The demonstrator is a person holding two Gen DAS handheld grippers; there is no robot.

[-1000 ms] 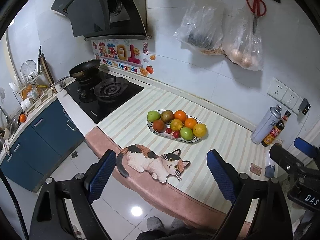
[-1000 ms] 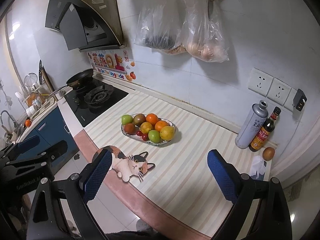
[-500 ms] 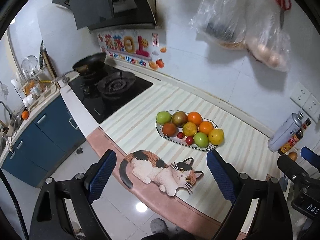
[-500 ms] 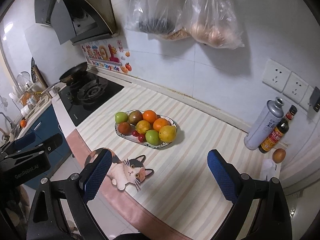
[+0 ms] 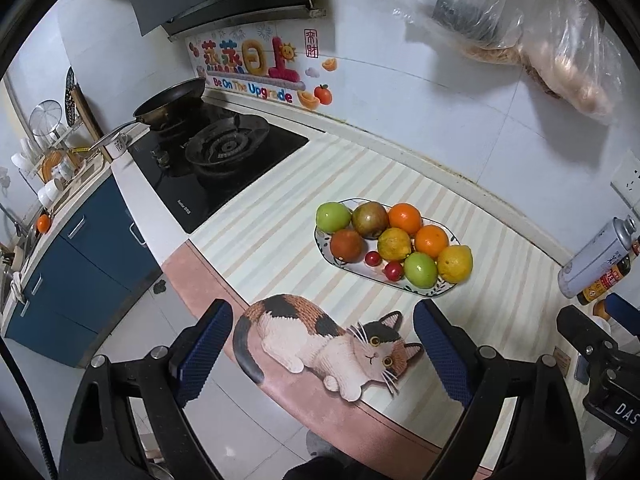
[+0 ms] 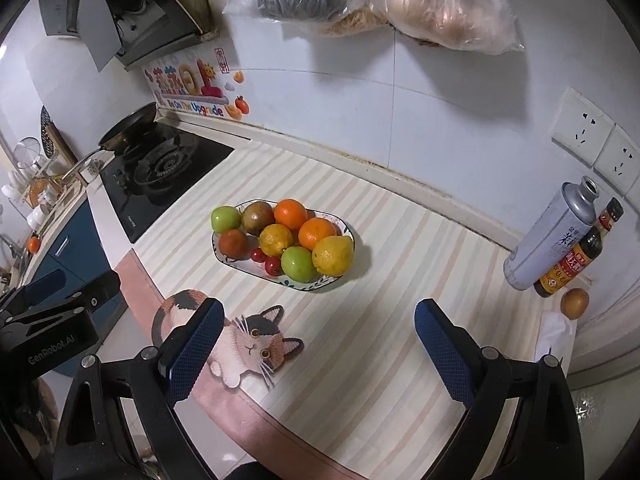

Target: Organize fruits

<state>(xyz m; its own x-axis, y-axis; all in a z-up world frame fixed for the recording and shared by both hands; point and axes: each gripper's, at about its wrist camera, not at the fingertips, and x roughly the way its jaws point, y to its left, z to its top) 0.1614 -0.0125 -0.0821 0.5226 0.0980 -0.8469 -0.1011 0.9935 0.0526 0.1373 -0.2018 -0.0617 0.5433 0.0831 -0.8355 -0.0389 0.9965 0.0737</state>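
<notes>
A patterned oval plate [image 5: 434, 291] [image 6: 320, 281] stands on the striped counter, piled with several fruits: green apples, oranges, yellow citrus [image 6: 333, 255], dark red fruits and small cherry tomatoes [image 5: 393, 270]. A lone brown fruit [image 6: 574, 303] lies at the right by the bottles. My left gripper [image 5: 323, 354] is open and empty, above the counter's front edge, short of the plate. My right gripper [image 6: 316, 350] is open and empty, over the counter in front of the plate.
A cat-shaped mat [image 5: 328, 340] lies at the counter's front edge. A gas hob with a frying pan [image 5: 170, 100] is to the left. A metal can [image 6: 548, 236] and a sauce bottle [image 6: 576, 256] stand at the right. Plastic bags [image 6: 400, 0] hang on the wall.
Both grippers have moved in closer to the counter and tilted down; the plate looms larger. Both stay open and empty.
</notes>
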